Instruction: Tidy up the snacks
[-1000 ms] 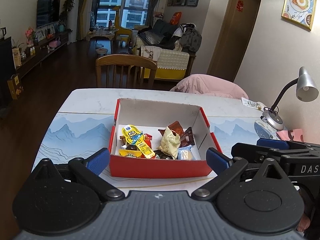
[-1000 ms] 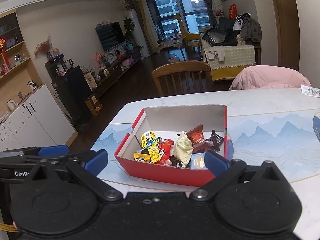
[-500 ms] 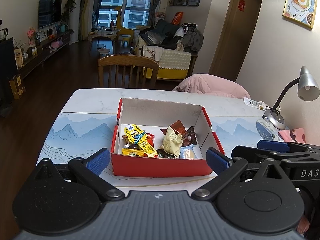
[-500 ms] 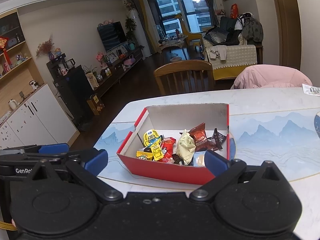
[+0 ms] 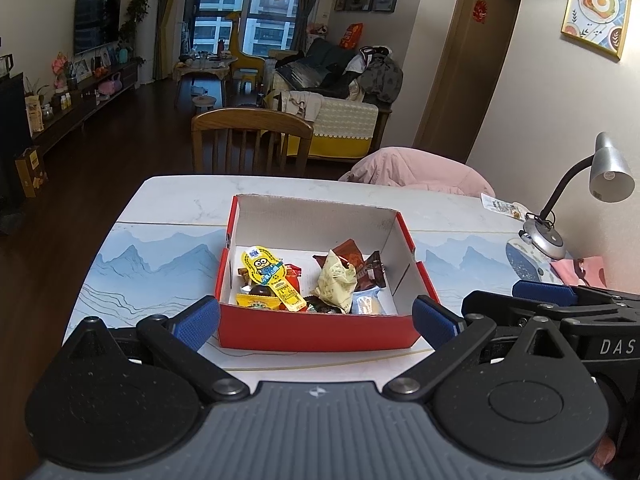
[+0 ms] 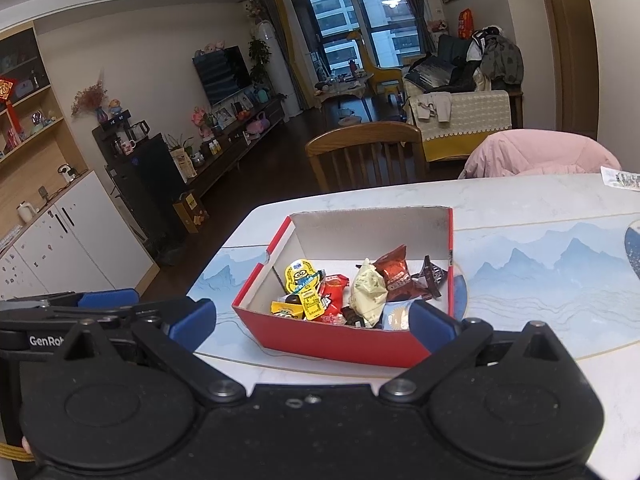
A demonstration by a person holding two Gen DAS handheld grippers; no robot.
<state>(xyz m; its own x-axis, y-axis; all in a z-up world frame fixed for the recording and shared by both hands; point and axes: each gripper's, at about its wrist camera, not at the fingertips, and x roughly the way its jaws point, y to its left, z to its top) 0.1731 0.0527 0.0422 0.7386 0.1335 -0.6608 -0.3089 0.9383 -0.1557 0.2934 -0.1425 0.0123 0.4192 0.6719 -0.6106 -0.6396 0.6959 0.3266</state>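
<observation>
Here's the red box [image 5: 316, 334] sitting on the table [image 5: 180, 200], my landmark. My left gripper [image 5: 318, 318] hangs just in front of the box's near wall, spread wide and holding nothing. My right gripper [image 6: 312, 318] is also in front of the box, wide and empty. Inside the box, the snacks [image 5: 312, 284] are heaped toward the near wall: a yellow cartoon packet [image 5: 270, 276] on the left, a cream wrapper [image 5: 336, 280] in the middle, brown packets [image 6: 396, 276] behind it.
</observation>
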